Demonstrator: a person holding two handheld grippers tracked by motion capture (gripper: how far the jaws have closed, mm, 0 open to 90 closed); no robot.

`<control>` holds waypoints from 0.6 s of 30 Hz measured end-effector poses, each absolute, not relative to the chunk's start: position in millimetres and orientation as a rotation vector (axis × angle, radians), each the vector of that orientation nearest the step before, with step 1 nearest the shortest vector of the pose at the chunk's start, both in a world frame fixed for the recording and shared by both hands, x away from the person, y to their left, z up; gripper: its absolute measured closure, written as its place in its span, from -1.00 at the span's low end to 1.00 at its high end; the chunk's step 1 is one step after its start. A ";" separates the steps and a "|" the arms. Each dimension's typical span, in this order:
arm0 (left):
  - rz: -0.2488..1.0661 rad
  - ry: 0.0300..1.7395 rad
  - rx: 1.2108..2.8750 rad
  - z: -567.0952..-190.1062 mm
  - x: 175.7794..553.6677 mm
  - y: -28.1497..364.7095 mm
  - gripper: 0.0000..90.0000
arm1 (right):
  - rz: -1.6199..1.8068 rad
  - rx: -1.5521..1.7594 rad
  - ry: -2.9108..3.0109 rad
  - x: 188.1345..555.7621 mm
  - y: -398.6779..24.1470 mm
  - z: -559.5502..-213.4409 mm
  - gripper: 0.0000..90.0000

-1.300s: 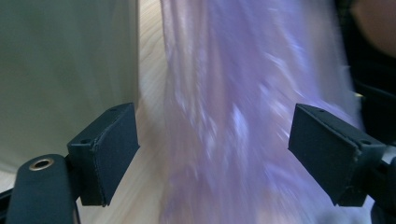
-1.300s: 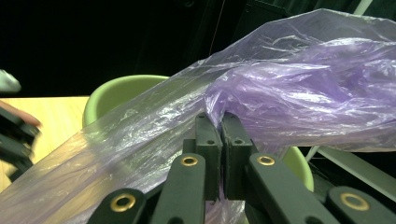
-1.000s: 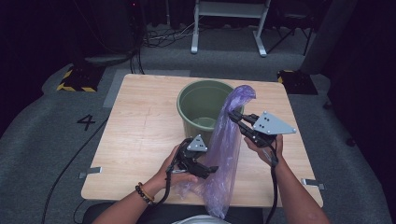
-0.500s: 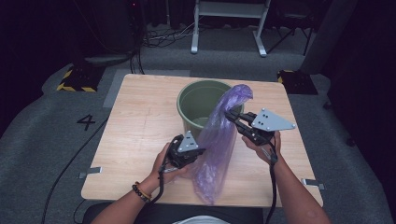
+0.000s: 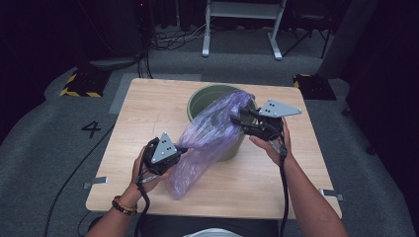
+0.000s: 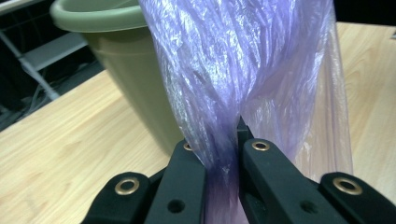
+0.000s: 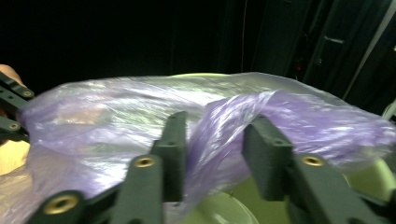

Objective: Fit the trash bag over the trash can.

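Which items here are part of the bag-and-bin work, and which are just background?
In use:
- thin purple plastic bag
- round green plastic bin
- left claw, shut on the bag
- right claw, its jaws just opening around bag film

Lying about:
- white metal stand
- black floor cables

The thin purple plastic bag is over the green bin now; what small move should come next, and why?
Probably the right gripper should move to a fresh edge of the thin purple plastic bag and close. Its jaws have just been opening, and the film lies loose between them. The left gripper is pinching a gathered bunch, and the bag's mouth is not yet over the round green plastic bin's rim.
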State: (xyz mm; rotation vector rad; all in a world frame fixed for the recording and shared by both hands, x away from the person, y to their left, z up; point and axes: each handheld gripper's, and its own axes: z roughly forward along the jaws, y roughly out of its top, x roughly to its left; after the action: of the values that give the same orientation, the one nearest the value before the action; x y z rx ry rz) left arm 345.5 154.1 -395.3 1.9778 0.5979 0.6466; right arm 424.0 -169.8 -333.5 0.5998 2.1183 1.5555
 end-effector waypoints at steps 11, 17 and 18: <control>0.679 0.542 1.970 -395.2 342.0 152.2 0.99 | 1.376 0.683 2.174 444.4 -163.5 -334.7 0.60; 0.680 0.522 1.974 -393.6 343.3 141.9 0.98 | 1.366 0.709 2.156 445.7 -158.6 -335.5 0.32; 0.680 0.522 1.974 -393.6 343.3 141.9 0.98 | 1.366 0.709 2.156 445.7 -158.6 -335.5 0.32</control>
State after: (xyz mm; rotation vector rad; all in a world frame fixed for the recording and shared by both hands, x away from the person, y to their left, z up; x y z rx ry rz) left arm 343.3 141.9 -393.6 1.9742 0.5217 0.6797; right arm 445.7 -158.6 -335.5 0.7086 2.1563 1.3660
